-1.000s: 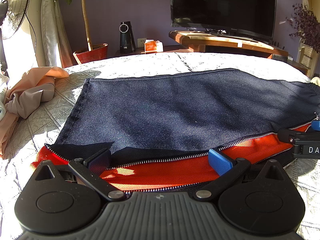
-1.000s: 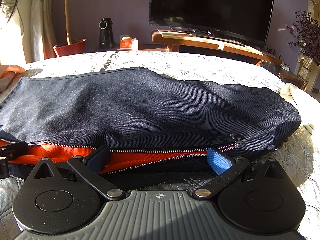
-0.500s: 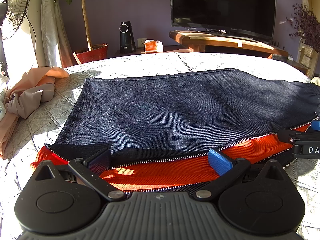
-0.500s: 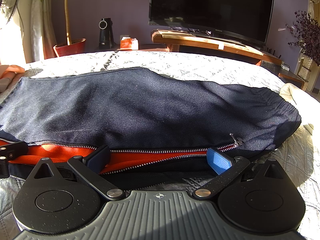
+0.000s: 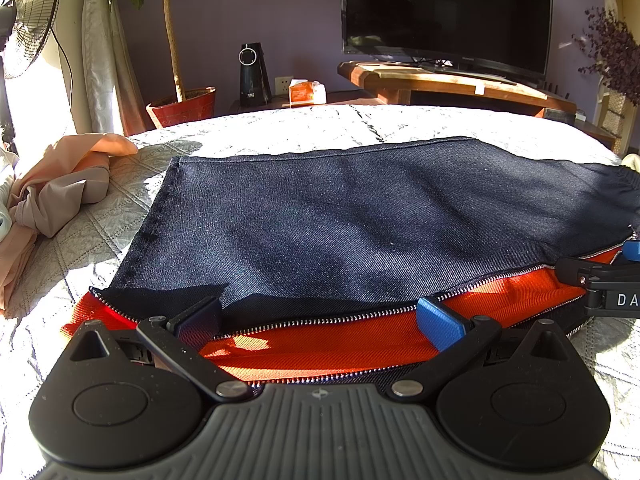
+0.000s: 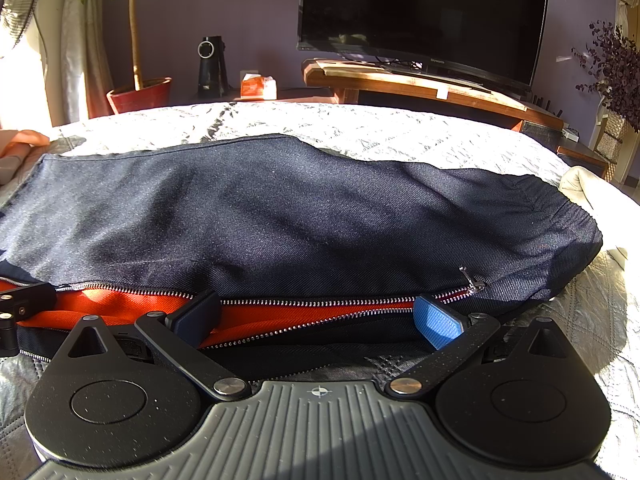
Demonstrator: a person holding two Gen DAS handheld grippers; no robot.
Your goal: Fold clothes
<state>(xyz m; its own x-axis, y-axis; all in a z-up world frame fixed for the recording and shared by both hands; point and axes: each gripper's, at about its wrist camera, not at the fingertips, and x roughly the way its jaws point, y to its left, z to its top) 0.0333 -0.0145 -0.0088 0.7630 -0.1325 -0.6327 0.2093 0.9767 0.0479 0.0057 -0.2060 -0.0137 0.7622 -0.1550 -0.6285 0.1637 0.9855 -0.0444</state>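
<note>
- Two grippers sitting low at the near edge of the navy garment (image 5: pixel 360 216), side by side along its open zipper (image 5: pixel 320 322).
- Lying flat across the quilted bedspread (image 5: pixel 400 124): navy garment, long axis left to right, orange lining (image 5: pixel 320 344) showing between the two rows of zipper teeth.
- Left gripper (image 5: pixel 320 320): jaws spread wide, both fingertips (image 5: pixel 438 322) resting over the opened zipper edge, orange lining lying between them; nothing being pinched.
- Right gripper (image 6: pixel 318 318): jaws likewise spread wide, fingertips (image 6: pixel 436 322) straddling the zipper stretch just left of the zipper pull (image 6: pixel 472 280); nothing being pinched.
- Showing at the right edge of the left wrist view: part of the right gripper, black with white lettering, sitting on the same zipper line.
- Showing at the left edge of the right wrist view: a black part of the left gripper, also on the orange lining.
- Lying bunched at the left end of the bedspread, apart from the navy garment: peach-coloured clothing (image 5: pixel 60 188).
- Peeking in at the right edge of the bed: pale cloth (image 6: pixel 588 184), just beyond the garment's gathered end.
- Falling across bed and garment: strong sunlight, casting dark shadow bands on the fabric.
- Standing beyond the bed: television (image 5: pixel 444 12) on a wooden stand (image 5: pixel 448 84), potted plant (image 5: pixel 176 40) in a red pot, a fan (image 5: pixel 24 20) at far left.
</note>
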